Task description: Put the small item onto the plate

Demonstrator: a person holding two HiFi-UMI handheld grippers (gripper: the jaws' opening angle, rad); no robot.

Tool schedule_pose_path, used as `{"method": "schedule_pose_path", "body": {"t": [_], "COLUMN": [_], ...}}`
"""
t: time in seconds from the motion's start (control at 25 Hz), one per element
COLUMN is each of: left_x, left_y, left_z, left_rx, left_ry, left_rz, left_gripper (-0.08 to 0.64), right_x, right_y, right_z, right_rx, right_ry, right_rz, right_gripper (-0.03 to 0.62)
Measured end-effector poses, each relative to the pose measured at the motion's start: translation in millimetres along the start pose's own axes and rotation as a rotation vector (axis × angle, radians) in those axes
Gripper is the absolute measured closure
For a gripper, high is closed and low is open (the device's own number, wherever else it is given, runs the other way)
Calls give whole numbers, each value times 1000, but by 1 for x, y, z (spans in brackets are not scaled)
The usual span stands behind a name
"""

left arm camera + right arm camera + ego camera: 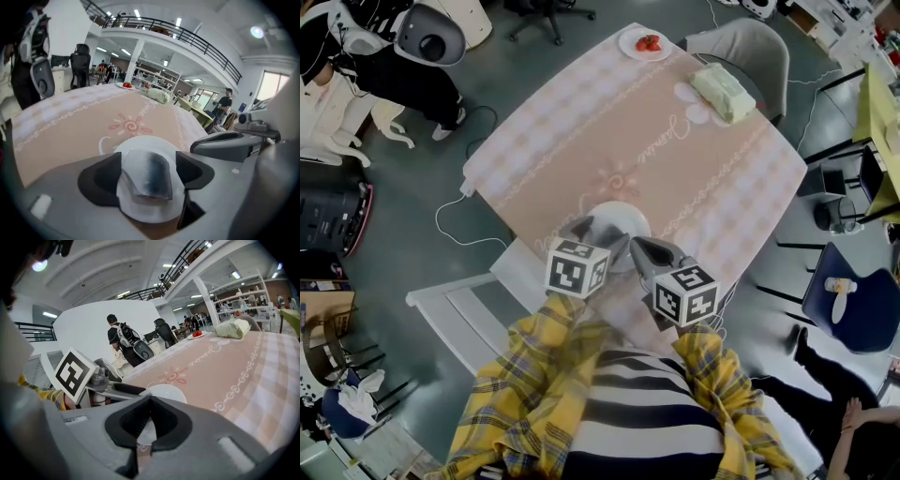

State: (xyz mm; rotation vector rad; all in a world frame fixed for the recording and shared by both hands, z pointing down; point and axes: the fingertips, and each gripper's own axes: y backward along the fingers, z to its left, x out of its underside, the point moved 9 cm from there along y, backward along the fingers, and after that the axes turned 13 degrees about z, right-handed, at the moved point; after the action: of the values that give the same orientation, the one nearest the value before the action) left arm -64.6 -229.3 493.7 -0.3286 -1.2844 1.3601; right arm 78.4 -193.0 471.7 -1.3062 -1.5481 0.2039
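— Left gripper (149,159): jaws stand wide apart, pads clear of the small silvery-grey item (147,178), which lies on the white plate (145,142) between them. Right gripper (151,398): jaws together, nothing in them, just beside the left one. In my judgement the task is done bar the retreat.
— Agreed. Risk on the way out?
— Main one: the item sits between the open jaws, close to both pads. A sideways pull-back could let a pad catch it and sweep it off the plate. A straight lift looks safer.
— And the plate itself?
— Head view puts it near the edge of the bench (675,159) on the person's side, on a pink cloth. A jaw tip hooking the rim could slide the plate toward that edge, or tip it. Cannot tell whether the jaw tips touch the plate.
— Right gripper a factor?
— Possibly. It hangs close to the left one and near the plate. If the two knock, the jolt may reach the plate. The item looks light and wedge-shaped, so I would expect a small knock to shift it.
— Noted. Far plate of red fruit (648,43) is well apart, no concern.
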Motion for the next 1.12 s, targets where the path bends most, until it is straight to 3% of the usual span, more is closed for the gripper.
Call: {"method": "schedule_pose_path", "body": {"t": [0.04,0.16,0.28,0.44,0.64,0.76,0.84,1.12], "left_x": [0,1,-2,4,21,32,41,70], "left_y": [0,4,16,34,46,52,55,67], "left_z": [-2,-5,-11,-19,-31,-39,-43,-61], "left_rx": [-30,-106,-112,-80,-45,-28,-31,-22], "left_ry": [-33,-112,-138,-122,-84,-55,-40,-18], "left_rz": [-19,-89,-170,-243,-255,-272,-271,-265], "left_gripper": [174,171,240,392,423,479,555,558], "right_x": [1,3,6,13,20,26,30,52], "right_y": [0,2,4,8,16,21,25,42], "right_z": [0,1,1,3,9,15,19,35], "right_rx": [0,2,3,1,1,-1,1,10], "right_ry": [-1,-3,-6,-8,0,16,31,73], "right_rz": [-1,-2,-4,-4,-11,-16,-17,-21], "right_gripper": [595,595,595,595,595,595,595,595]}}
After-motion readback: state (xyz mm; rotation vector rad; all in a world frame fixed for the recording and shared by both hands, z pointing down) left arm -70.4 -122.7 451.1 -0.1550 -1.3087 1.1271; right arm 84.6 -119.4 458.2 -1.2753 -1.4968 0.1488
